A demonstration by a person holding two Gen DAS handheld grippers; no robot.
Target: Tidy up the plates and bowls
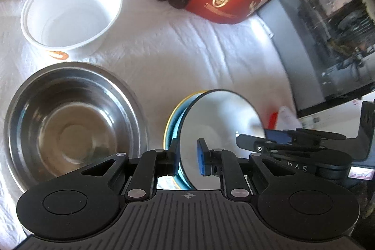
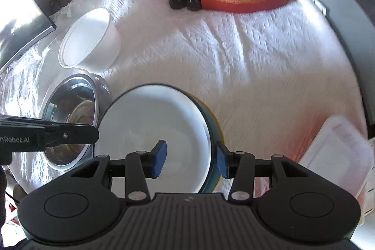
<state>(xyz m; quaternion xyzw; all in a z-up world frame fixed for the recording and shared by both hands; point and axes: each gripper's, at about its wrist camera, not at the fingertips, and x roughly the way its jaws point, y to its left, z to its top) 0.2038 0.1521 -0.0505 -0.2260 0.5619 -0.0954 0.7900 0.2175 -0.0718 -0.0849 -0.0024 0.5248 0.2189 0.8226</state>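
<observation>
Left hand-held gripper (image 1: pixel 187 157) closing on tilted white bowl (image 1: pixel 220 128) rim | right hand-held gripper (image 2: pixel 192 159) straddles opposite rim | lift evenly beside steel bowl (image 1: pixel 72 123)

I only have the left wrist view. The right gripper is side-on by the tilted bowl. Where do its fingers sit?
Observer: The right gripper straddles the bowl at the rim, one pad inside and one outside.
Operator: And that blurry red and white thing past the bowl?
Observer: It's a clear plastic container lying on the cloth, apart from the bowl.
</observation>
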